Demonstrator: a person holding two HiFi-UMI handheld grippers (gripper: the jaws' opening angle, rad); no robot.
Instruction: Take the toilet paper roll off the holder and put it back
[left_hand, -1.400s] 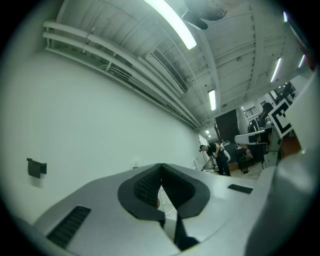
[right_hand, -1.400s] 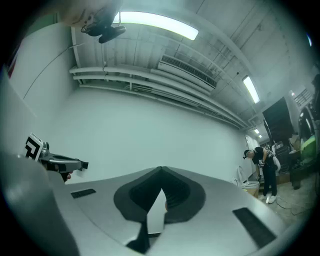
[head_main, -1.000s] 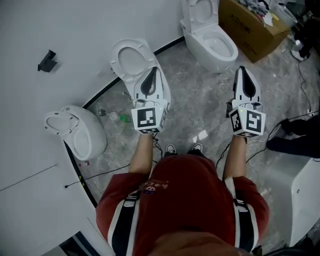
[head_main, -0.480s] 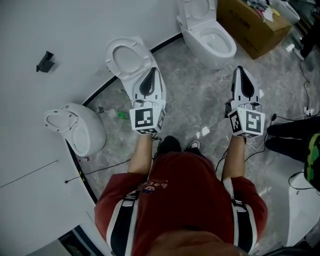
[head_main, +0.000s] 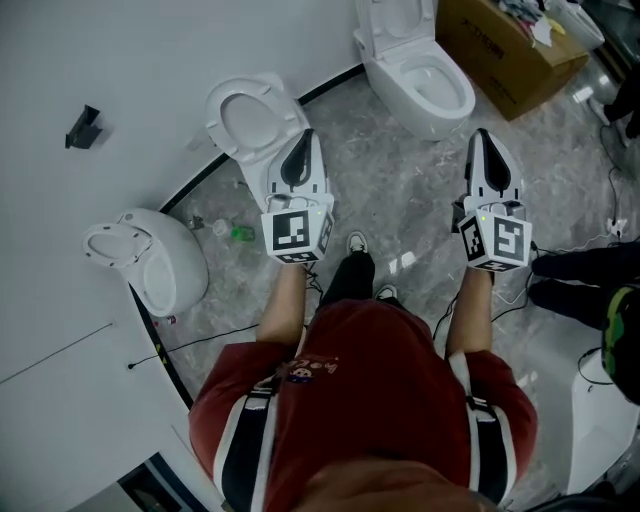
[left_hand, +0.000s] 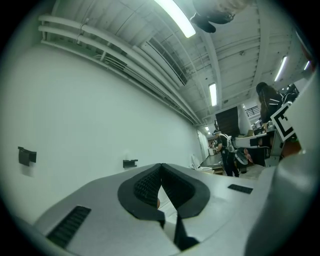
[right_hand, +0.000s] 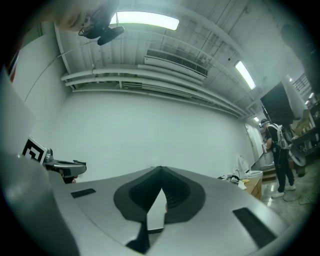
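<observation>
Toilet paper roll: not in any view. The small black wall bracket (head_main: 83, 126) may be its holder, but it is too small to say. Expect the roll to be light, soft and easily crushed, with a loose tail apt to unwind. Pinch it gently at one end, one jaw inside the cardboard core. Your white left gripper (head_main: 304, 145) and white right gripper (head_main: 484, 143) hang well right of that bracket, jaws closed tip to tip, holding nothing. A white open-lidded toilet (head_main: 250, 118) lies between the bracket and the left gripper.
</observation>
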